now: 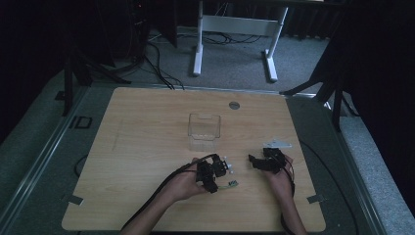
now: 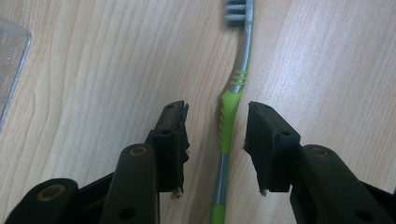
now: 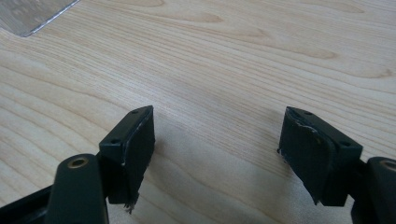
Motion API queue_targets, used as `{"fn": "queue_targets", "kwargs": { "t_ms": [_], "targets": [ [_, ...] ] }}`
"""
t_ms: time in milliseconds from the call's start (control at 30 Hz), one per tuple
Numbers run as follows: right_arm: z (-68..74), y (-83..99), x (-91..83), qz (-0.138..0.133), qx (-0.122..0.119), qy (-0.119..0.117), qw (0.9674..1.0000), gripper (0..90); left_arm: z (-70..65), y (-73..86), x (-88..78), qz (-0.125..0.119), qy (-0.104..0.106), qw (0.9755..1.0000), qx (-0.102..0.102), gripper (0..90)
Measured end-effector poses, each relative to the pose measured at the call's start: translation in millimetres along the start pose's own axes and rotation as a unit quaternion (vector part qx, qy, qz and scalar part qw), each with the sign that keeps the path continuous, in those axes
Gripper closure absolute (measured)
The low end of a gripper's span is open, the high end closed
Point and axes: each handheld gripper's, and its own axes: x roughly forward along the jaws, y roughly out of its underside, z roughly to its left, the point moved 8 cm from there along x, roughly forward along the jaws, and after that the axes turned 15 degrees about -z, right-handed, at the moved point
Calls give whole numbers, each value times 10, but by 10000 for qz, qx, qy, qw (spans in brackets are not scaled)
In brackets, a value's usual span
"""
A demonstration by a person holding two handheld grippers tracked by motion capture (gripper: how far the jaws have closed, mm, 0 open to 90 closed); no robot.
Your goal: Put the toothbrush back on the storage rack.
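A green and grey toothbrush [image 2: 227, 130] lies flat on the wooden table [image 1: 147, 161], in front of a clear plastic box [image 1: 204, 131]. The left gripper [image 2: 217, 128] straddles its handle, jaws apart, not touching. The right gripper [image 3: 217, 140] hovers nearby, wide open over bare wood.

The room was dim, its edges lost in black — dark curtains or panels closed it in on the left and right. A light wooden table [image 1: 147, 127] stood on grey carpet [image 1: 235, 68], a round grommet [image 1: 234, 105] near its far edge. Beyond it stood the white legs of a desk frame [image 1: 235, 29], with black cables [image 1: 156, 63] trailing across the floor — and dark stand legs [image 1: 78, 73] at either side.
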Motion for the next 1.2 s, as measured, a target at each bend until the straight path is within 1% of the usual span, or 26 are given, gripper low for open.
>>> {"fn": "queue_targets", "kwargs": {
  "t_ms": [100,300,533,633,700,933,1200],
  "targets": [
    [0,0,0,0,1,0,10000,265,-6,7,13,106,32,9999,63,596],
    [1,0,0,0,3,0,10000,266,-30,17,44,202,111,9997,118,631],
    [0,0,0,0,1,0,10000,266,-51,32,89,333,150,9992,153,668],
    [0,0,0,1,1,0,10000,266,-51,31,108,343,136,9992,153,690],
    [0,0,0,2,-2,0,10000,266,-48,31,113,357,127,9991,170,721],
    [1,0,0,0,2,0,10000,266,-72,41,144,454,219,9985,208,755],
    [1,0,0,0,2,0,10000,265,-78,58,178,536,219,9981,202,795]
  ]
}}
